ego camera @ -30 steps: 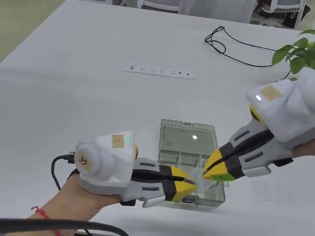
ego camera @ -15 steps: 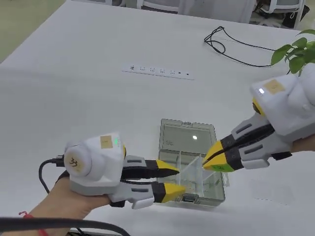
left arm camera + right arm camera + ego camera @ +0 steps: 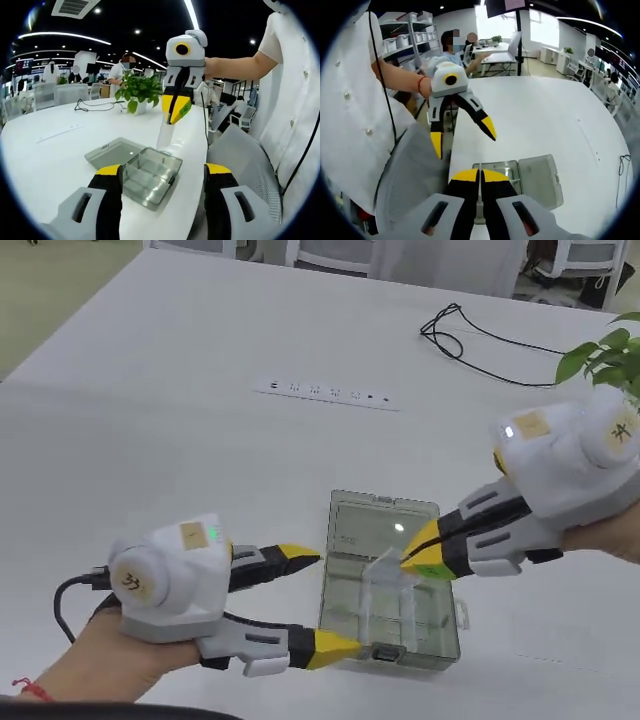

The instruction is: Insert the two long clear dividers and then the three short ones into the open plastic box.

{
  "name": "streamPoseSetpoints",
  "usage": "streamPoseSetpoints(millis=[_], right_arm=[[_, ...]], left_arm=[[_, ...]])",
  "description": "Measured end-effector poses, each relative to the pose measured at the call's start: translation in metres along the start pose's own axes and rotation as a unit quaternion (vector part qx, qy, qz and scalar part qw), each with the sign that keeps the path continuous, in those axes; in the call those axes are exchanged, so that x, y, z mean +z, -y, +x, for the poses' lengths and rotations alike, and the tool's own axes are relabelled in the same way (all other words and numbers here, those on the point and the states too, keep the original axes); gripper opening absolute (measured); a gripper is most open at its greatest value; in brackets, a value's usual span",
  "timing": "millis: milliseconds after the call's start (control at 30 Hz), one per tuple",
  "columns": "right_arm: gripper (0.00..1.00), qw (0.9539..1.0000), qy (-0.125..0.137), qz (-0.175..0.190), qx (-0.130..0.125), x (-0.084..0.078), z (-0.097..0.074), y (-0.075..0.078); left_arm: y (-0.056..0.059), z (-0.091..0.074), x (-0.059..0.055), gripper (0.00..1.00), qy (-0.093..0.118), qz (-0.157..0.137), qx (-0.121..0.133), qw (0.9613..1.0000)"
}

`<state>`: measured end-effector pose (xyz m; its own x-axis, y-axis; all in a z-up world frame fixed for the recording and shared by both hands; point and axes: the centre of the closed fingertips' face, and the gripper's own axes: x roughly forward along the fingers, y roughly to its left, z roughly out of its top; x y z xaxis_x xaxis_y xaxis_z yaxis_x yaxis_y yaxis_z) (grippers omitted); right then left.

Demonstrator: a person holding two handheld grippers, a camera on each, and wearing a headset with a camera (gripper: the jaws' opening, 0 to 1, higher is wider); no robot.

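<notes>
Divider: clear plastic divider strip (image 3: 385,570) hangs below my right gripper (image 3: 415,558), jaws clenched on its top edge | box: open clear plastic box (image 3: 352,595), lower centre of head view, directly under the strip | left gripper (image 3: 325,602): jaws spread, holding nothing, left of box | judgement: right gripper is nearer; strip seems to run across the box, so lower it straight down.
</notes>
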<state>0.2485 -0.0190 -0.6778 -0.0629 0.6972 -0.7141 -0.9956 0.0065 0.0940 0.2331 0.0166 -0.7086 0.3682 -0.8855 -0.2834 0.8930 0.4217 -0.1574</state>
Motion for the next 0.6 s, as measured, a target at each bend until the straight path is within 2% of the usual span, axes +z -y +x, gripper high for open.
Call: streamPoseSetpoints(millis=[67,300,500,600], right_arm=[[0.03,1.0000,0.002,0.003,-0.006,-0.002,0.005,0.009],[0.03,0.9998,0.003,0.009,-0.019,-0.006,0.027,0.023],[0.03,0.9998,-0.001,0.010,-0.019,-0.013,0.045,0.028],[0.03,0.9998,-0.007,0.011,-0.018,-0.022,0.054,0.031]], left_arm=[[-0.003,-0.001,-0.002,0.72,-0.004,-0.002,0.002,1.0000],[-0.016,-0.003,-0.011,0.90,-0.012,0.005,0.016,0.9998],[-0.024,-0.004,-0.017,1.00,-0.020,0.008,0.023,0.9995],[-0.025,-0.004,-0.019,1.00,-0.023,0.008,0.023,0.9995]])
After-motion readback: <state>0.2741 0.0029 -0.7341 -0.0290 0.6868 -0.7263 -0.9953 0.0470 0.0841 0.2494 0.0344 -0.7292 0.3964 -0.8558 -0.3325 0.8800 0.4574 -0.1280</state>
